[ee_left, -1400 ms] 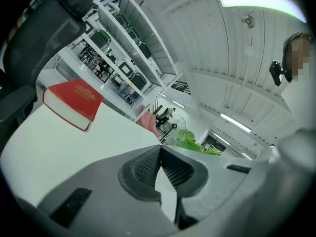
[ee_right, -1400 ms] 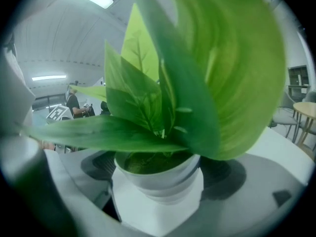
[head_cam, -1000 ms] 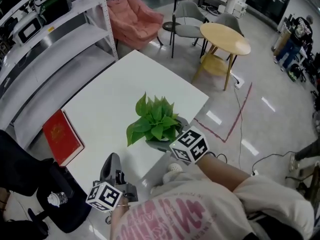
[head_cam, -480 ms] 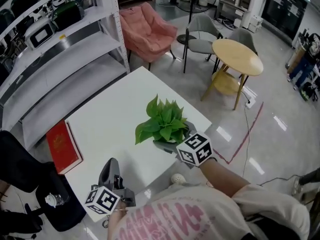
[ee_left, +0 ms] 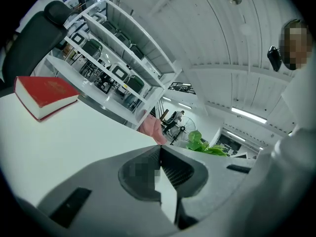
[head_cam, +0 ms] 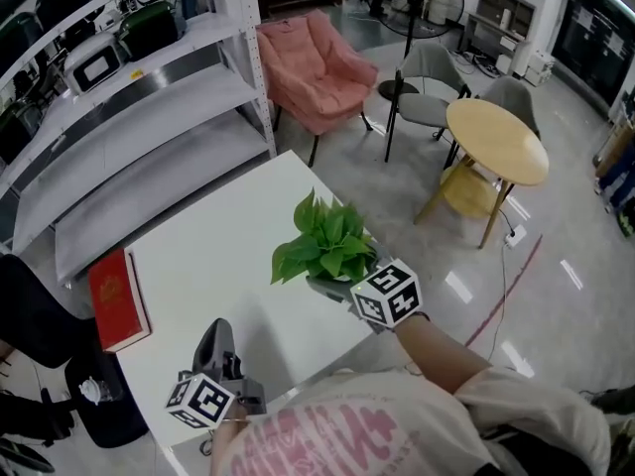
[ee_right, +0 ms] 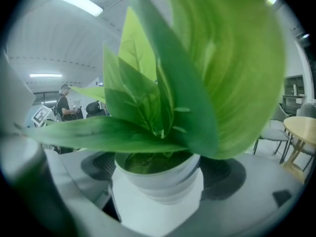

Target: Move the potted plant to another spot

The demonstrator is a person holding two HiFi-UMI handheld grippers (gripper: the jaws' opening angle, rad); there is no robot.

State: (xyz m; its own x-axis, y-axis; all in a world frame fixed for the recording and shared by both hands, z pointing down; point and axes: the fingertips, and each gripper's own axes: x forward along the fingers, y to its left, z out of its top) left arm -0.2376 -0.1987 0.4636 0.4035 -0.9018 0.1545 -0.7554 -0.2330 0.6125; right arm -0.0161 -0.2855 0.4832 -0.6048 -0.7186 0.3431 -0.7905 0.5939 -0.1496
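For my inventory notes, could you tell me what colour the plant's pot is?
White; the right gripper view shows the pot best.

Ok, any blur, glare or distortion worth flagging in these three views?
Head view: sharp and evenly lit, wide-angle bowing in the shelves, glare patches on the glossy floor. Left gripper view: heavy fisheye, dark corners, red book crisp, ceiling strip lights blown out. Right gripper view: potted plant fills the frame, nearest leaves soft, pot rim sharper.
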